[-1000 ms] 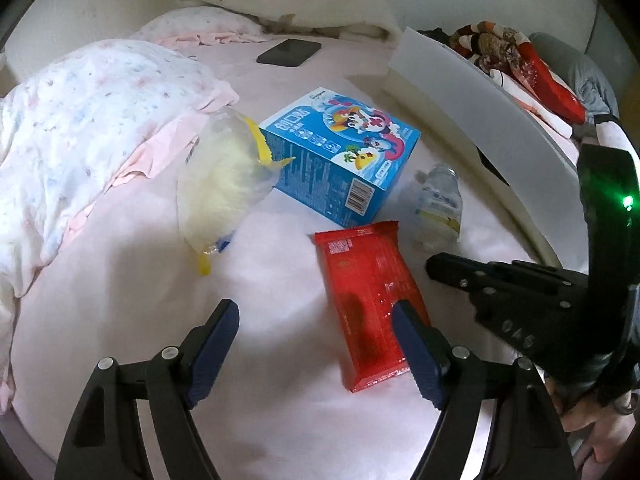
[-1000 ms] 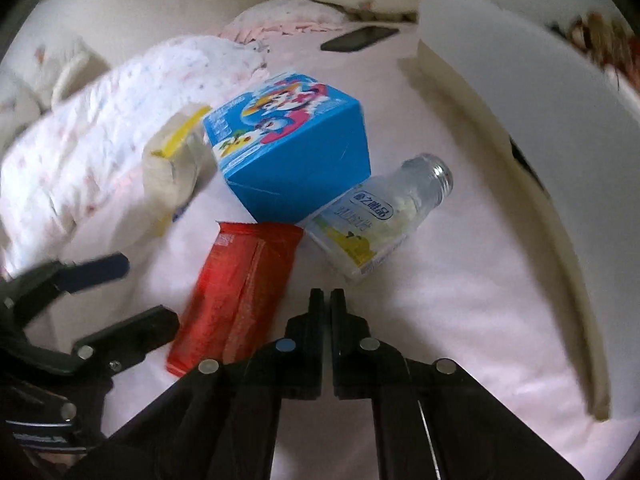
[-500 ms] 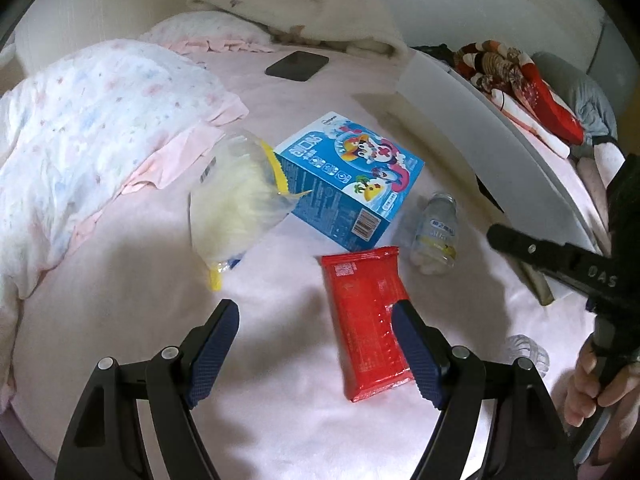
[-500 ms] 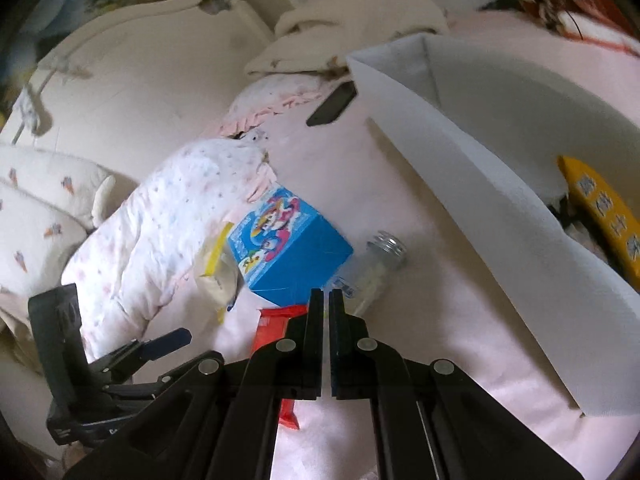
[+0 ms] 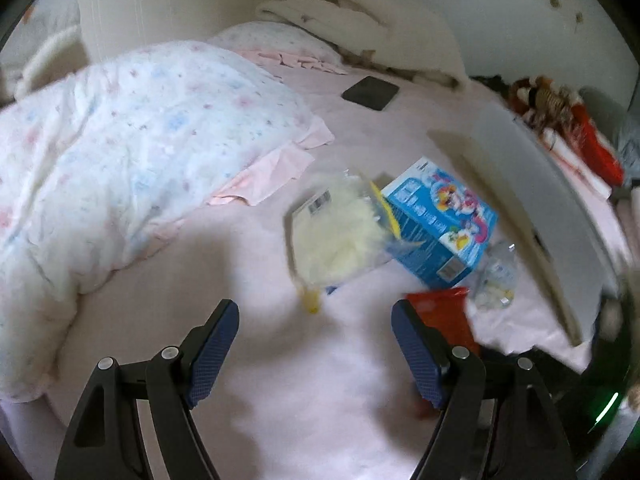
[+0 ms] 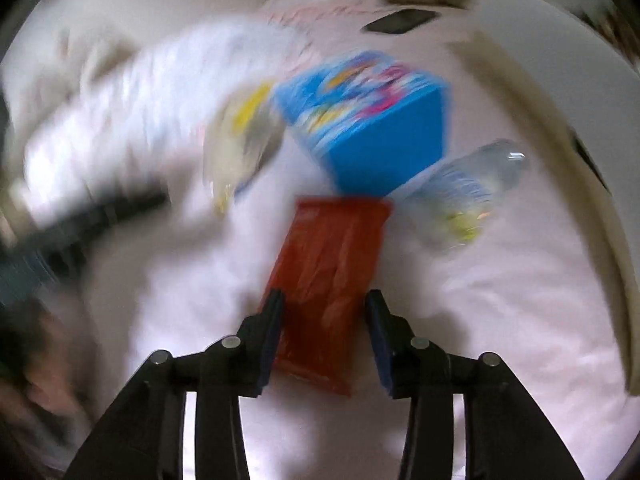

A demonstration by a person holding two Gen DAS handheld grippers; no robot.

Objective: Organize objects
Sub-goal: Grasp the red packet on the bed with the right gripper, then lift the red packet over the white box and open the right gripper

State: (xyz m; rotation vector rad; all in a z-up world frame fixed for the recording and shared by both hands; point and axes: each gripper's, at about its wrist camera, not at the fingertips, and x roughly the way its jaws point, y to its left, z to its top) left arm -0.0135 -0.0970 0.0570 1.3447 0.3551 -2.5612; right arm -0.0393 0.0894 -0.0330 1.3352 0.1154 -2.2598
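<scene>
A red packet (image 6: pixel 332 264) lies flat on the pink bed sheet (image 6: pixel 500 320). My right gripper (image 6: pixel 325 302) hovers over its near half; the jaws are opening, with the packet between them but not pressed. Just beyond stands a blue cartoon box (image 6: pixel 372 128), with a small clear bottle (image 6: pixel 464 200) to its right and a yellow-white bag (image 6: pixel 240 140) to its left. My left gripper (image 5: pixel 314 320) is open and empty over bare sheet, short of the bag (image 5: pixel 340 236), box (image 5: pixel 440 224), bottle (image 5: pixel 496 280) and packet (image 5: pixel 444 312). The right wrist view is blurred.
A white storage bin wall (image 5: pixel 532 200) runs along the right of the objects. A flowered duvet (image 5: pixel 140 168) is heaped at the left, a dark phone (image 5: pixel 370 92) lies farther back, and folded clothes (image 5: pixel 568 120) sit beyond the bin.
My right gripper went from shut to open and swung back down over the red packet. My left gripper drew back, so the objects now sit farther off and to its right.
</scene>
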